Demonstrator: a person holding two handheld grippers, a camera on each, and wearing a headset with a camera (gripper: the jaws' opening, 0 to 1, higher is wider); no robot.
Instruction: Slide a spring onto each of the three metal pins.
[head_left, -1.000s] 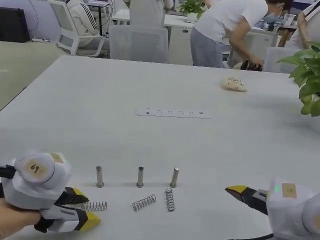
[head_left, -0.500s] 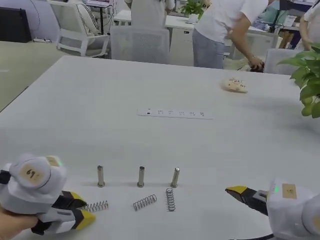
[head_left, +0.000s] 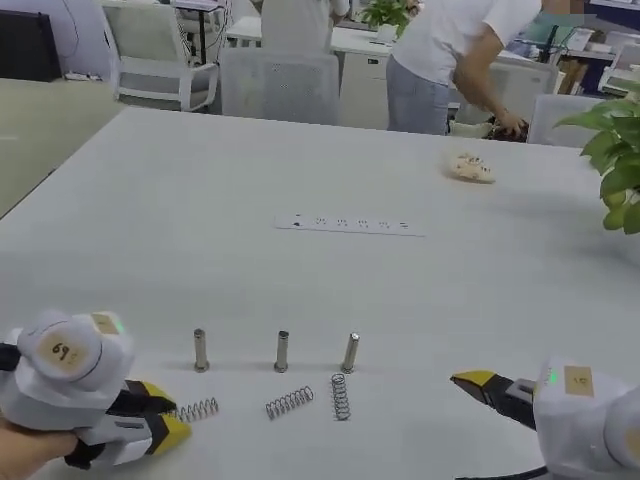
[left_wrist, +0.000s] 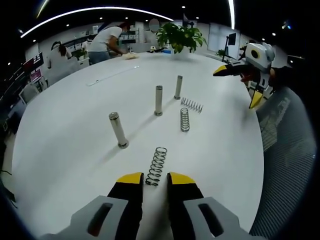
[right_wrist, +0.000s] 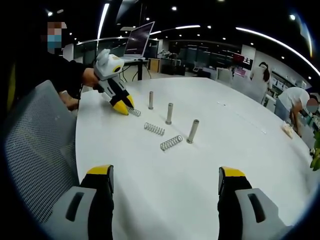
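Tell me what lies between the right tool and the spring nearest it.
Nothing: bare table separates the right tool from that spring, as the right gripper view shows.

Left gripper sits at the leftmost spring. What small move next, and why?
Probably ease the left gripper forward a touch and close on the spring. Its near end lies between the yellow jaw tips, which look slightly apart, and the pin beside it stands bare.

Only readable thing from my end is the round sticker (head_left: 62, 352) on the left gripper (head_left: 172, 419), looks like "69". The tag (head_left: 578, 380) on the right gripper (head_left: 480, 385) is too blurry.
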